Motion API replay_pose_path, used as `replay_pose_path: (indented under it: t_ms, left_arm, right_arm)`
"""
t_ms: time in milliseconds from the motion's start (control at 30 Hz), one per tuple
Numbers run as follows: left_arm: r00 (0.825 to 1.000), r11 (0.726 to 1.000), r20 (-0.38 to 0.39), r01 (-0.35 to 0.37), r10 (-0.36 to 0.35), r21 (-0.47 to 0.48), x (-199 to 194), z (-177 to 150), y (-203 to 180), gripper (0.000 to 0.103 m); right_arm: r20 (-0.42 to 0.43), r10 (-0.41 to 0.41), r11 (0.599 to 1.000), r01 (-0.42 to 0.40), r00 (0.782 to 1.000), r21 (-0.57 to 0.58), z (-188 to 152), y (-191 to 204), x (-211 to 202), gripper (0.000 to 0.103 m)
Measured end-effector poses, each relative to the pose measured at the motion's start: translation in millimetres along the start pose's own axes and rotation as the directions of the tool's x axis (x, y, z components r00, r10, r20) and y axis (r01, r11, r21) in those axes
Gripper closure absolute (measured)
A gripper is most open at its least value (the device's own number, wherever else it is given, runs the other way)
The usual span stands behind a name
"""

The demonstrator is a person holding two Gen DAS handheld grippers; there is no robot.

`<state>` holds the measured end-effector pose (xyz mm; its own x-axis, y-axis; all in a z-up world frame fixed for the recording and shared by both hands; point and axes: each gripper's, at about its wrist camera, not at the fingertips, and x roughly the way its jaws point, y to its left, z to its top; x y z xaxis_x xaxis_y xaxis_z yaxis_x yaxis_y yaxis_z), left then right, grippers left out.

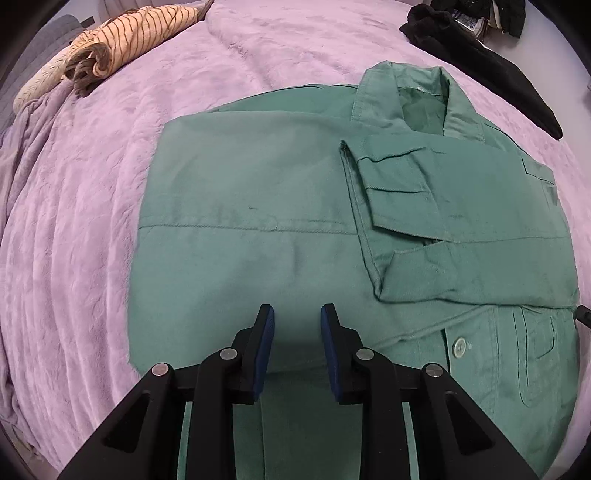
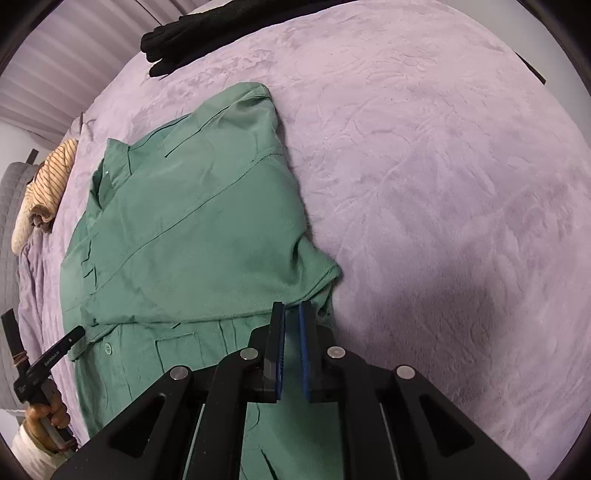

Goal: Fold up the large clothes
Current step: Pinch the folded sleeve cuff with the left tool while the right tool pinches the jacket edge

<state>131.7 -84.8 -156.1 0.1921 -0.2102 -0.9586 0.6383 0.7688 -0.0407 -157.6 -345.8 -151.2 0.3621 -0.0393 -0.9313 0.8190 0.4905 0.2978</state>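
Lilac plush fabric covered the bed (image 1: 92, 184), the largest surface in both views. The green jacket (image 1: 258, 206) was laid flat near the middle of it, collar toward the far side, both side panels and a sleeve turned in over the front, and a buttoned hem section exposed at the near edge. A black garment (image 1: 498, 70) was placed at the far edge of the bed, well apart from the jacket. A striped cream garment (image 1: 140, 33) was bunched at the opposite far corner. The left gripper (image 1: 297, 314) was held above the jacket's near edge, jaws slightly parted, with nothing clamped between the blue pads. The right gripper (image 2: 291, 310) was held over the jacket's folded corner, pads nearly pressed together; no cloth was seen pinched.
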Motion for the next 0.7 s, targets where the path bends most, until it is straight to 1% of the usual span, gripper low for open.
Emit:
replay_pose_path:
  t_ms: [167,233,300,333,367,400,433,500,633,700]
  left_arm:
    - [0.999,1.0,-0.031,-0.015,0.014,-0.009,-19,-19,3,0.075]
    - [0.999,1.0,-0.03,-0.027,0.027,-0.005,-29,-33,4,0.075]
    - [0.999,1.0,-0.023,-0.025,0.025,-0.005,-37,-40,5,0.075]
    - [1.0,1.0,-0.022,-0.018,0.017,-0.007,-41,-43,6,0.07]
    - [1.0,1.0,-0.025,-0.012,0.012,-0.009,-44,-46,6,0.033]
    - [0.999,1.0,-0.027,-0.018,0.018,-0.015,-47,-48,8,0.01]
    - [0.999,0.999,-0.01,-0.039,0.038,-0.024,-53,-52,9,0.001]
    - [0.999,0.999,0.005,-0.037,0.037,-0.01,-60,-56,5,0.001]
    - [1.0,0.999,-0.018,-0.026,0.025,-0.028,-72,-63,6,0.001]
    - [0.999,0.999,-0.025,-0.031,0.03,-0.035,-78,-64,6,0.001]
  right_arm:
    - [-0.023,0.021,1.0,-0.021,1.0,-0.004,-15,16,-11,0.095]
    - [-0.03,0.03,0.999,-0.03,0.999,-0.009,-22,22,-16,0.095]
    - [-0.035,0.036,0.999,-0.037,0.999,-0.014,-26,28,-20,0.095]
    - [-0.038,0.039,0.999,-0.039,0.999,-0.015,-29,31,-22,0.095]
    - [-0.04,0.042,0.999,-0.043,0.998,-0.016,-31,33,-25,0.095]
    - [-0.039,0.046,0.999,-0.046,0.998,-0.017,-33,36,-28,0.095]
    - [-0.039,0.047,0.999,-0.048,0.998,-0.017,-34,37,-30,0.095]
    - [-0.043,0.05,0.999,-0.051,0.998,-0.013,-37,40,-33,0.095]
    - [-0.042,0.046,0.999,-0.047,0.998,-0.018,-42,45,-41,0.095]
    - [-0.043,0.043,0.999,-0.044,0.998,-0.018,-43,47,-44,0.095]
